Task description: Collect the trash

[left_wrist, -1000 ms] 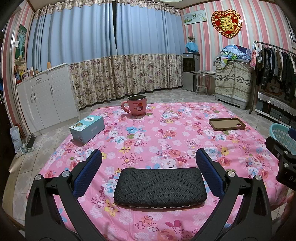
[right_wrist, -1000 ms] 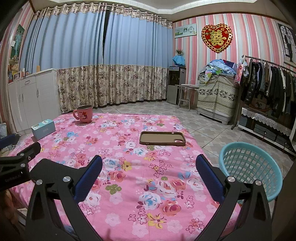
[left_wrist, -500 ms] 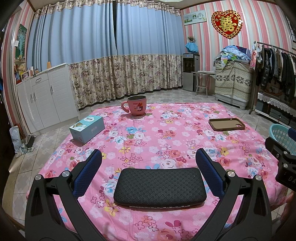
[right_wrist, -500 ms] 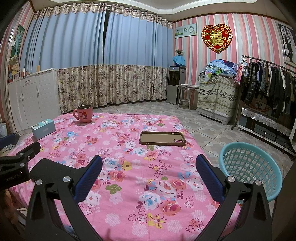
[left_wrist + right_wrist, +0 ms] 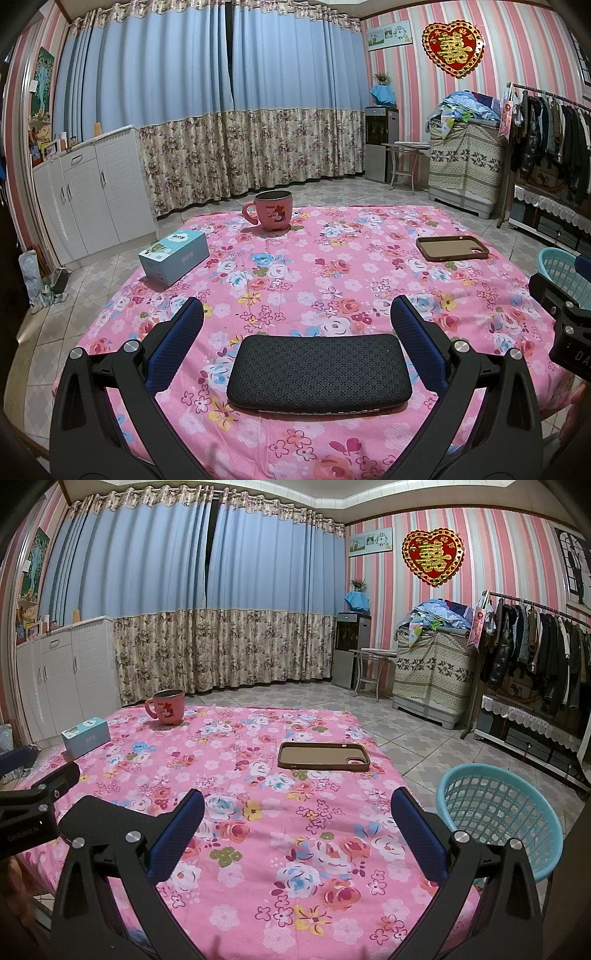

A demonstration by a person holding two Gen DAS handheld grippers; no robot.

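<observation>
On the pink floral tablecloth (image 5: 332, 273) lie a black textured case (image 5: 319, 369), a brown phone case (image 5: 452, 248) (image 5: 323, 756), a light blue box (image 5: 173, 256) (image 5: 86, 736) and a pink mug (image 5: 272, 215) (image 5: 166, 708). My left gripper (image 5: 295, 317) is open, its blue fingers standing either side of the black case, just above it. My right gripper (image 5: 297, 808) is open over the cloth near the front edge, nothing between its fingers. A turquoise basket (image 5: 498, 814) (image 5: 561, 273) stands on the floor at the table's right.
White cabinets (image 5: 92, 199) line the left wall. Curtains cover the far wall. A covered pile (image 5: 436, 672) and a clothes rack (image 5: 535, 642) stand at the right. Tiled floor runs between the table and the far wall.
</observation>
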